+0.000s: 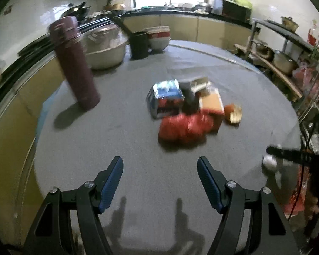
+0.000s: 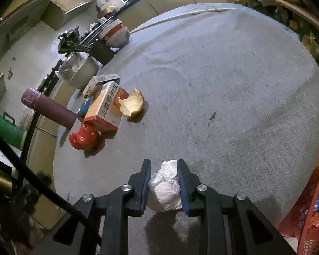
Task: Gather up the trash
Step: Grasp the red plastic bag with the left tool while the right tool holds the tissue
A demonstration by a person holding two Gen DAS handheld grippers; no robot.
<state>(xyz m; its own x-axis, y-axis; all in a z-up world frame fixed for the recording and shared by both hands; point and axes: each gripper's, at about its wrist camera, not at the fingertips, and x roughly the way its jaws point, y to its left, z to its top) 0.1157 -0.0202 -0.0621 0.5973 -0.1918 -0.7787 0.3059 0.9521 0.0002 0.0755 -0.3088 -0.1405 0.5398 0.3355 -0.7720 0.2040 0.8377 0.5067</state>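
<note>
Gripping a crumpled white tissue [image 2: 164, 189] between its two pads, the right tool [image 2: 163, 188] holds it just above the grey tabletop [image 2: 234, 85] near the 6 o'clock edge, so the step in hand looks like carrying one piece of trash away. The left tool [image 1: 160, 183] hangs wide open and empty, facing the remaining pile at its 12 o'clock: a red bag [image 1: 184, 127], an orange carton [image 1: 211, 104], a blue packet [image 1: 165, 98] and a peel [image 1: 234, 113]. Next, the tissue needs a bin, possibly the red basket [image 2: 308, 223] at 4 o'clock, though that is a guess.
</note>
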